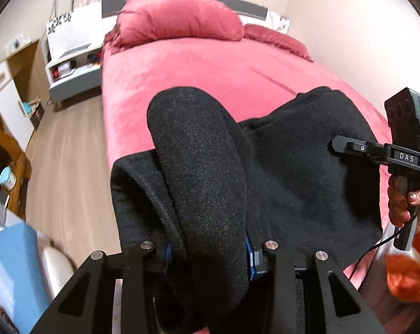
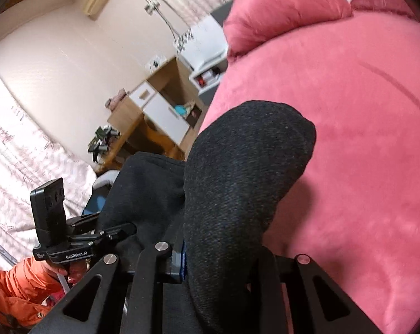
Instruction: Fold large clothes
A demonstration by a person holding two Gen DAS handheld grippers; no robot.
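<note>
A large black knit garment [image 1: 293, 172] lies over the near end of a pink bed [image 1: 210, 69]. My left gripper [image 1: 208, 253] is shut on a thick fold of the garment, which bulges up between the fingers and hides their tips. My right gripper [image 2: 218, 258] is shut on another fold of the same black garment [image 2: 243, 172], held above the pink bed cover [image 2: 349, 139]. The right gripper also shows at the right edge of the left wrist view [image 1: 338, 143], against the cloth. The left gripper shows at the lower left of the right wrist view [image 2: 126, 229].
Pink pillows [image 1: 179, 16] lie at the bed's head. A white nightstand [image 1: 73, 64] and a wooden desk with white drawers [image 2: 154, 103] stand to the bed's left on a wood floor [image 1: 68, 150]. A blue box [image 1: 12, 272] is near left.
</note>
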